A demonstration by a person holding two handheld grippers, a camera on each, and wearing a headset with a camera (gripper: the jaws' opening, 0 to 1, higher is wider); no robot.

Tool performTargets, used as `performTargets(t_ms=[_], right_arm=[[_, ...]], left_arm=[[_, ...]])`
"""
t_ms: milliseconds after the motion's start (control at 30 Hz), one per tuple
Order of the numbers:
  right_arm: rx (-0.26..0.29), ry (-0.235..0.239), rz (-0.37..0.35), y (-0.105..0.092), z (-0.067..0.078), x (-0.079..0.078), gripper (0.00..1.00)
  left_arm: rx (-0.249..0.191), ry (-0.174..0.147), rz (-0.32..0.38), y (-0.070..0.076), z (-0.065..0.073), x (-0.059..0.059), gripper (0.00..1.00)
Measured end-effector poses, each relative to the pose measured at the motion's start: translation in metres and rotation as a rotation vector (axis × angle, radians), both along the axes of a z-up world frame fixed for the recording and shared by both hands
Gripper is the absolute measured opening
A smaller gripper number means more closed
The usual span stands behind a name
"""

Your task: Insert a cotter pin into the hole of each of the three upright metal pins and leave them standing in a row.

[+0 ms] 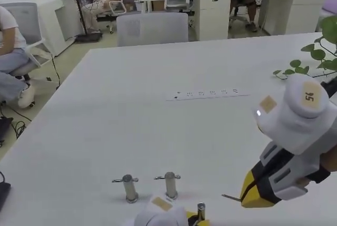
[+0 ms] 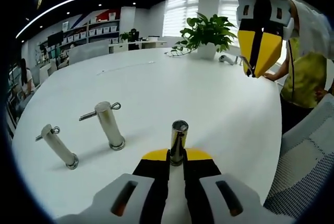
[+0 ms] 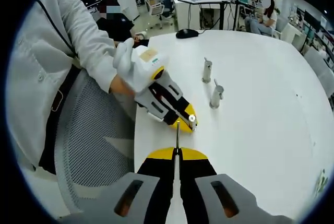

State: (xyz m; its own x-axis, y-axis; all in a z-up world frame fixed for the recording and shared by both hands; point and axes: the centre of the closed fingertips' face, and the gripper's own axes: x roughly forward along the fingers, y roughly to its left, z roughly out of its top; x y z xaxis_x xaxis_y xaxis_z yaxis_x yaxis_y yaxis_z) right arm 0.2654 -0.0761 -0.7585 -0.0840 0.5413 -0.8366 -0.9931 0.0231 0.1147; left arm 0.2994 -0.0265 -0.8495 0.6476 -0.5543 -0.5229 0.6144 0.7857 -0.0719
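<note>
over white table (image 1: 158, 126), left claw (image 2: 177, 157) clamps upright pin (image 2: 179, 135), right claw (image 3: 177, 152) pinches cotter pin (image 3: 177, 135).

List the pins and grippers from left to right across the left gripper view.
Pin with cotter fitted → second pin with cotter fitted → bare pin, clamped in the left gripper → right gripper, holding a cotter pin.

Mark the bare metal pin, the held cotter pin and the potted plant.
bare metal pin (image 2: 178, 139), left gripper view, mid shaft.
held cotter pin (image 3: 177, 136), right gripper view, its shank.
potted plant (image 2: 207, 30), left gripper view, leaves.
</note>
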Motion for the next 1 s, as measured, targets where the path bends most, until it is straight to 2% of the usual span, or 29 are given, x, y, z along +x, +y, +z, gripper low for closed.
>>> performTargets(t_ms=[33,133,200,367,433,467,500,567,600,667,767,833,900,967,1000], right_arm=[[-0.001,0.0,0.0,0.0,0.0,0.0,0.03],[-0.004,0.002,-0.001,-0.001,-0.001,0.0,0.03],[-0.007,0.003,0.001,-0.001,-0.002,-0.001,0.03],[-0.015,-0.001,0.004,0.0,-0.005,-0.002,0.03],[-0.019,-0.003,0.007,0.0,-0.006,-0.002,0.03],[-0.022,-0.003,0.008,0.0,-0.007,-0.002,0.03],[-0.024,-0.003,0.01,0.0,-0.007,-0.003,0.03],[-0.028,-0.003,0.013,0.0,-0.009,-0.003,0.03],[-0.031,-0.004,0.014,0.0,-0.01,-0.003,0.03],[-0.039,-0.01,0.018,0.0,-0.012,-0.002,0.03],[-0.053,-0.019,0.03,0.001,-0.015,-0.003,0.03],[-0.073,-0.037,0.044,0.0,-0.018,-0.002,0.03],[-0.088,-0.043,0.056,-0.001,-0.021,-0.002,0.03],[-0.103,-0.05,0.065,-0.001,-0.024,-0.002,0.03],[-0.11,-0.054,0.069,-0.002,-0.025,-0.001,0.03]], left_arm=[[0.009,-0.007,-0.025,-0.001,0.0,0.0,0.08],[0.006,0.003,-0.061,0.0,-0.001,0.0,0.07],[0.015,-0.001,-0.097,0.0,-0.001,0.001,0.07],[0.005,0.003,-0.188,0.0,-0.001,0.001,0.07],[-0.044,0.025,-0.236,-0.005,0.0,-0.003,0.07],[-0.021,0.009,-0.253,-0.003,0.0,-0.001,0.07],[0.003,-0.01,-0.305,-0.003,-0.001,-0.002,0.07],[0.005,-0.009,-0.345,-0.005,-0.001,-0.005,0.07],[0.02,-0.021,-0.373,-0.005,-0.001,-0.005,0.07],[0.01,-0.013,-0.39,-0.005,-0.001,-0.004,0.07],[0.04,-0.034,-0.456,-0.006,-0.001,-0.006,0.07],[0.053,-0.037,-0.504,-0.007,-0.002,-0.007,0.07],[0.065,-0.063,-0.571,-0.008,-0.003,-0.009,0.07],[0.054,-0.051,-0.602,-0.007,-0.005,-0.011,0.07],[0.054,-0.056,-0.616,-0.007,-0.005,-0.011,0.07]])
